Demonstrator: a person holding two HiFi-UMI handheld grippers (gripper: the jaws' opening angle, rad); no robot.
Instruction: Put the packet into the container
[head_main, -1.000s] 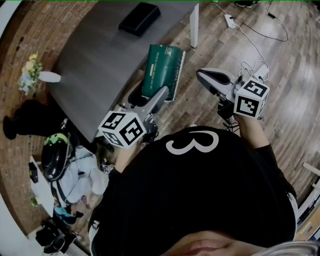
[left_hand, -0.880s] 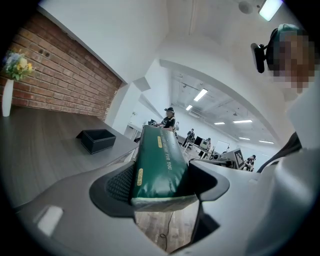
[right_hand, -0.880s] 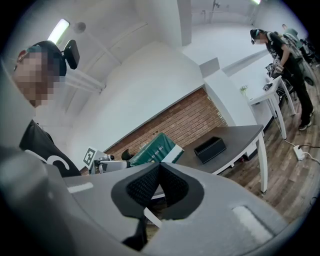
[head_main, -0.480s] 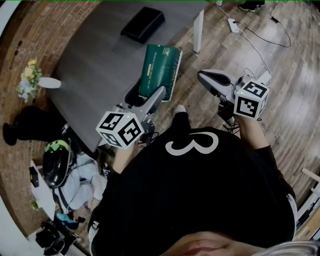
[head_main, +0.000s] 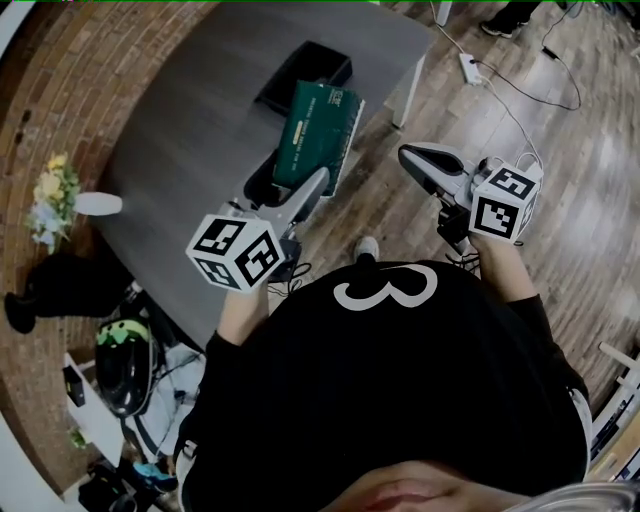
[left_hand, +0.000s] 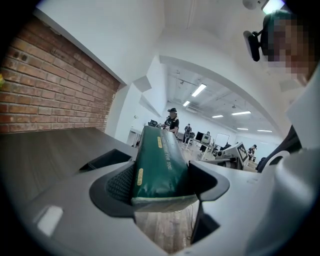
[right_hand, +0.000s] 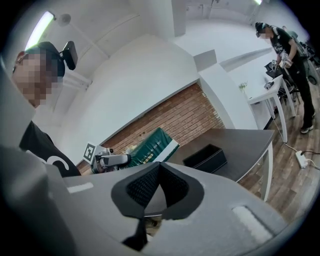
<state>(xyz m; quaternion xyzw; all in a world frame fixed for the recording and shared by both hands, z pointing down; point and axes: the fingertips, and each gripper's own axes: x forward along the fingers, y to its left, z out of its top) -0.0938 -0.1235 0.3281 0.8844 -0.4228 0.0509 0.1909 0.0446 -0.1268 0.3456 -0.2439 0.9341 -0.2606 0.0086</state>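
My left gripper (head_main: 293, 183) is shut on the near end of a dark green packet (head_main: 314, 130), with both pads pressed on its sides. In the left gripper view the packet (left_hand: 159, 165) juts out forward over the grey table (head_main: 180, 130). The black container (head_main: 318, 62) stands on the table, its near part hidden behind the packet's far end; it also shows as a low box (right_hand: 205, 157) in the right gripper view. My right gripper (head_main: 428, 162) hangs over the wood floor to the right, shut with nothing in it, its pads (right_hand: 150, 186) meeting.
A white vase with flowers (head_main: 62, 200) lies on the table's left end. A white table leg (head_main: 410, 88) stands right of the container, with a power strip and cables (head_main: 470, 68) on the floor beyond. Bags and a helmet (head_main: 122, 350) lie at lower left.
The packet in my left gripper has moved forward over the table and now overlaps the container's near edge. The right gripper has stayed about where it was.
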